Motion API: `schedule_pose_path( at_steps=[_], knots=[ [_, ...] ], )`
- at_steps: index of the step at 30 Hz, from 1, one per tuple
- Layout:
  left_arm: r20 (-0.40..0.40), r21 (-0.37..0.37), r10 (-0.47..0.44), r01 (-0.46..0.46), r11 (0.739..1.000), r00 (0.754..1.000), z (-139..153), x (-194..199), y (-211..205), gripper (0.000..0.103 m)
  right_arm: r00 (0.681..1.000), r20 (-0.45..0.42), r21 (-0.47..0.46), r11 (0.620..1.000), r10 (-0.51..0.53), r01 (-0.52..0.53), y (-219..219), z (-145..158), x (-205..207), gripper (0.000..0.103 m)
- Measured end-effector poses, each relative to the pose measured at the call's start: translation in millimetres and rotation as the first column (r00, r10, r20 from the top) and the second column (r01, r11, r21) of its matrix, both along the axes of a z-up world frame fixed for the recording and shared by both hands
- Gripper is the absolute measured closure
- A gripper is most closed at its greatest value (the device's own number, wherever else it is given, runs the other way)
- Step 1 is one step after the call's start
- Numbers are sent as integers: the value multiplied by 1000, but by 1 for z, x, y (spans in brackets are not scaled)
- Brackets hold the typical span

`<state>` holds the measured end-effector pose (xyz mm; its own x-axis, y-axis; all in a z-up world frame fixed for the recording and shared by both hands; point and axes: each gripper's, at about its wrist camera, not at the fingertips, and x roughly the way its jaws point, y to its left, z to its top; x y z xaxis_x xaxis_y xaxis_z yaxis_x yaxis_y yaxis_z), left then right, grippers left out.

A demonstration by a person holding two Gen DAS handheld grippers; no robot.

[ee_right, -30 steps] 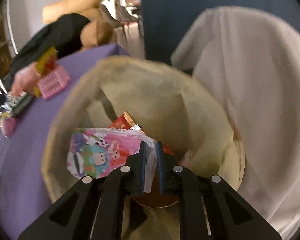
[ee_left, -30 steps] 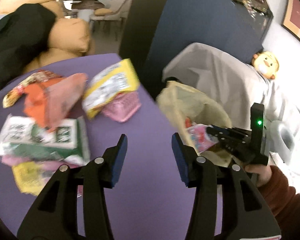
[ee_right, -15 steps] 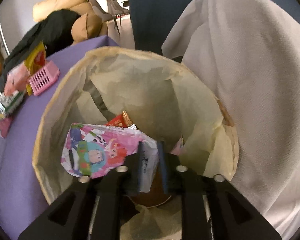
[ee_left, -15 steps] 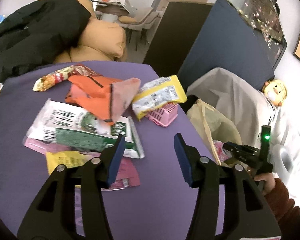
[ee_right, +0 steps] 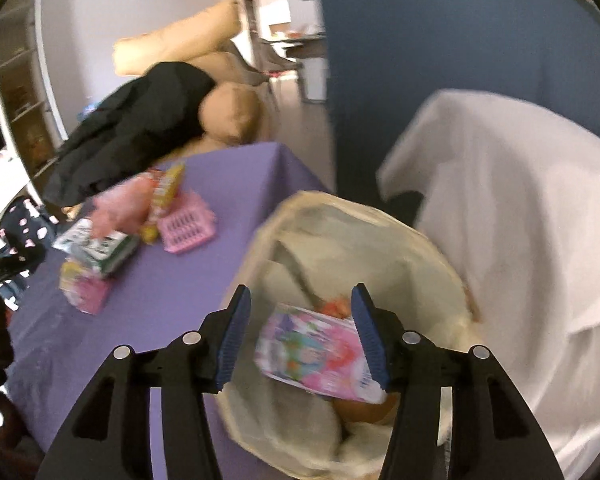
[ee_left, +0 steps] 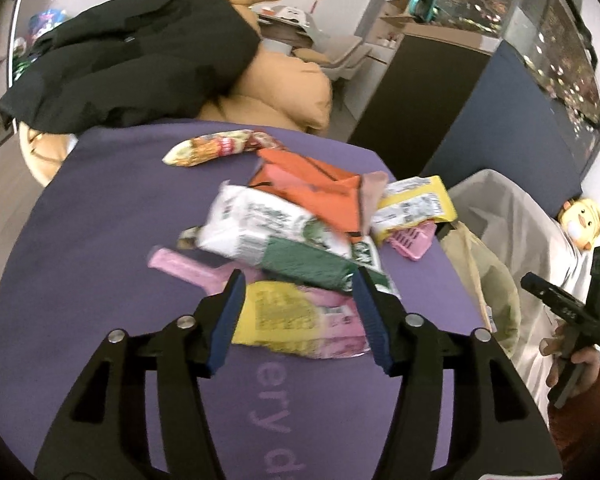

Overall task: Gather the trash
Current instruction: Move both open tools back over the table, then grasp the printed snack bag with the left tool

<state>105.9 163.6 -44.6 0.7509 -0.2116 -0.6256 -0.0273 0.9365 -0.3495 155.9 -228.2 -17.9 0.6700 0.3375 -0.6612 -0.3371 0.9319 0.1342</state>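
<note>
Since the earlier frame the cartoon-printed wrapper (ee_right: 320,354) has left the right gripper (ee_right: 300,332), whose jaws have just been opening and now stand spread and empty; the wrapper lies below them inside the paper-lined bin (ee_right: 384,216). The left gripper (ee_left: 298,316) has swung over the purple table (ee_left: 100,208), its jaws also opening, spread with nothing pinched, above a yellow-and-pink packet (ee_left: 296,320). Ahead lie a green-and-white packet (ee_left: 276,240), an orange wrapper (ee_left: 312,192) and a pink basket (ee_left: 414,238).

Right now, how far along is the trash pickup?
Done: a cartoon wrapper lies in the lined bin; the right hand-held gripper, jaws just opening, is empty above it. In hand: nothing. The open left hand-held gripper nears the yellow-pink packet. Left: the wrapper pile on the purple table.
</note>
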Motion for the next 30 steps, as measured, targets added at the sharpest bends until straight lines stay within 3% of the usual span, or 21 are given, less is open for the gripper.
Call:
schedule_pose_path(
  at_steps=[5, 8, 11, 19, 27, 30],
  knots=[
    [-11, -13, 17, -17, 1000, 1000, -8, -11, 16, 48, 993, 7, 32, 992, 122, -122, 43, 4, -2, 31],
    [-20, -33, 21, -21, 999, 1000, -13, -14, 23, 48, 981, 30, 68, 979, 191, -193, 64, 6, -8, 31],
    [-22, -56, 13, -15, 998, 1000, -17, -14, 27, 47, 972, 19, 41, 971, 235, -236, 85, 5, -12, 31],
    [-44, -75, -9, 6, 997, 999, -30, -11, 28, 47, 980, 32, -92, 977, 194, -191, 106, -5, -13, 31],
    [-50, -79, -24, 20, 997, 998, -33, -7, 28, 47, 981, -20, -119, 974, 194, -195, 118, -23, -9, 31],
    [-66, -79, -7, 1, 997, 998, -35, -3, 32, 47, 980, -50, -195, 960, 193, -199, 133, -33, -10, 31]
  ],
)
